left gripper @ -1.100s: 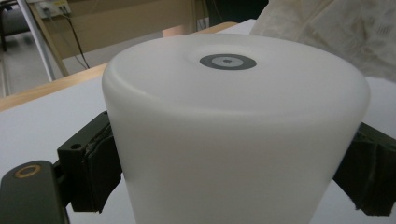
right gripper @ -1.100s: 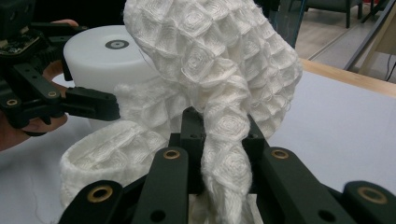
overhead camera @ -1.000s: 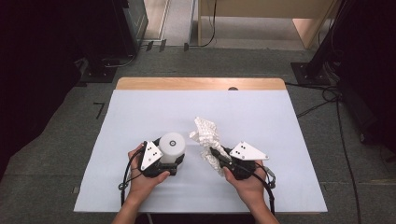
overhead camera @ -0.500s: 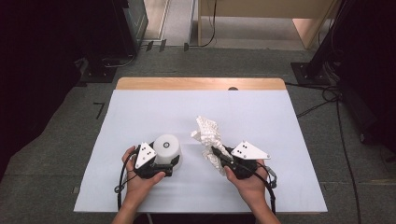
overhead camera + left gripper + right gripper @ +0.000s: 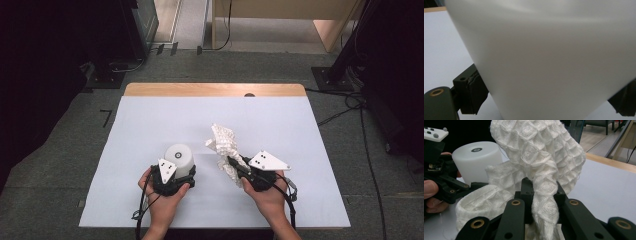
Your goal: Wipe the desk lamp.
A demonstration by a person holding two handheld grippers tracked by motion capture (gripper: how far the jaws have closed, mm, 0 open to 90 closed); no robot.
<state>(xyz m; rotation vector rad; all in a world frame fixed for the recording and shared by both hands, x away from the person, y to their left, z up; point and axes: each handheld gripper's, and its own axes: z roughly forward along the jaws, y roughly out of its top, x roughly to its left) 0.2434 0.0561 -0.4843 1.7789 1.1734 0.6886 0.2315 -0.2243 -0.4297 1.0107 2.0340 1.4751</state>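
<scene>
While the left gripper (image 5: 181,172) clasps a smooth white plastic cylinder (image 5: 179,157) on the counter (image 5: 150,120), near centre, the right gripper (image 5: 234,164) pinches a crumpled white waffle-weave cloth (image 5: 225,145) beside it.

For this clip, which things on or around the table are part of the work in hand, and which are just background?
In use:
- white cup, upside down, clamped in the left gripper
- white waffle cloth, pinched in the right gripper

Background:
- table
- floor cables
- wooden furniture beyond the table
</scene>
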